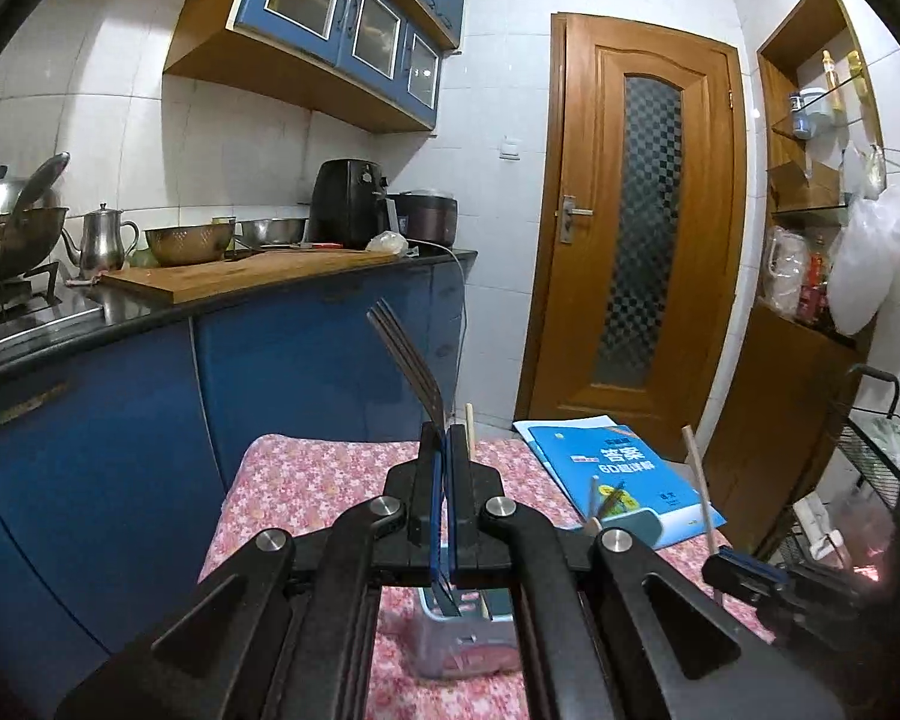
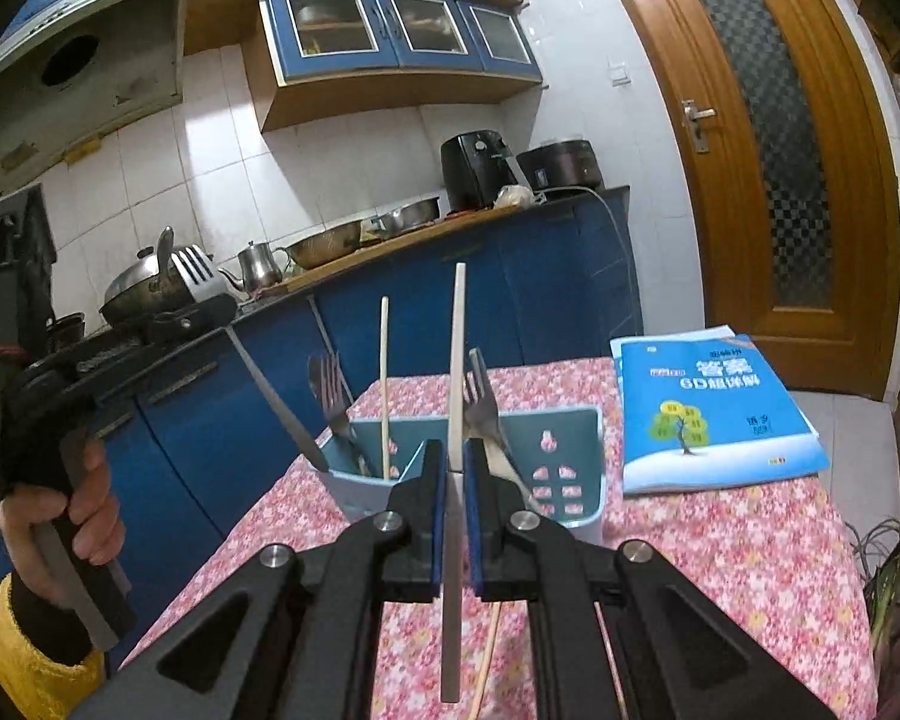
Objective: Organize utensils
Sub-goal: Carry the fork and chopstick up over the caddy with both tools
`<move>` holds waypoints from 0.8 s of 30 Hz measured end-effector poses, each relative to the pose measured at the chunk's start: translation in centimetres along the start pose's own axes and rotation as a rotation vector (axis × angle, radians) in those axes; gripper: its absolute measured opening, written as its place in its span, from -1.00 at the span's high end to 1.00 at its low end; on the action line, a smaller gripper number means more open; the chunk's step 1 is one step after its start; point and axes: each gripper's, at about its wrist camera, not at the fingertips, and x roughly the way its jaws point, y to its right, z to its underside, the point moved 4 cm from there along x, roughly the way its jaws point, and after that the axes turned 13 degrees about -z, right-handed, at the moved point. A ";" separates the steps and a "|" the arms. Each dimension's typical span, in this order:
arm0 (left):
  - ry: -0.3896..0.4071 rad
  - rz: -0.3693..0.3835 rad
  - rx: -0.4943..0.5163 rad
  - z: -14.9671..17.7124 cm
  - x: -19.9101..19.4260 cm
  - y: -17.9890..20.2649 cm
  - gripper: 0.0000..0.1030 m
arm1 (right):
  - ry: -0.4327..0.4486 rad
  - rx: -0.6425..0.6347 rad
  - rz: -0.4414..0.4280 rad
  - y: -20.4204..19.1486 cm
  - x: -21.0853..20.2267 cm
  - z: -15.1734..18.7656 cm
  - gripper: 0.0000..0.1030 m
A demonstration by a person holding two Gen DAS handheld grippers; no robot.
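Blue kitchen cabinets [image 2: 450, 312] are running along the far wall under a dark worktop, and a wooden door [image 1: 636, 222] is standing to the right. Nearer, a flowered pink cloth is covering the surface [image 2: 720, 570], where a blue book [image 2: 714, 414] is lying on the far right side.

A pale blue utensil holder [image 2: 570, 468] is standing on the surface just beyond the right tool [image 2: 456, 468]. Two forks are leaning inside it: one fork [image 2: 330, 396] in the left compartment beside a thin chopstick [image 2: 384, 384], another fork [image 2: 483, 396] in the right part.

The right tool is clamping a flat pale chopstick [image 2: 457, 360], its jaws pressed on the stick, which is pointing upward and running back between the jaws toward the camera.

The left tool [image 1: 444, 444] is gripping a metal fork [image 1: 408, 360] by its handle, jaws together on it, the tines rising up and to the left above the surface. In the right wrist view a hand [image 2: 60, 510] with a yellow cuff is holding the left tool's grip at the left edge.
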 end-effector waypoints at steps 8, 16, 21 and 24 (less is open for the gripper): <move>-0.008 -0.033 0.038 1.8 3.4 0.8 1.00 | 0.067 -0.004 0.004 1.6 1.2 -1.9 0.85; -0.012 -0.033 0.062 3.8 5.2 1.8 1.00 | 0.140 0.003 -0.014 3.9 3.4 -3.5 0.85; -0.024 -0.018 0.052 4.9 6.4 2.2 1.00 | 0.150 -0.081 0.047 4.8 5.3 -3.3 0.85; -0.032 -0.009 0.048 5.4 6.8 2.2 1.00 | 0.127 -0.116 0.075 5.2 6.3 -2.6 0.85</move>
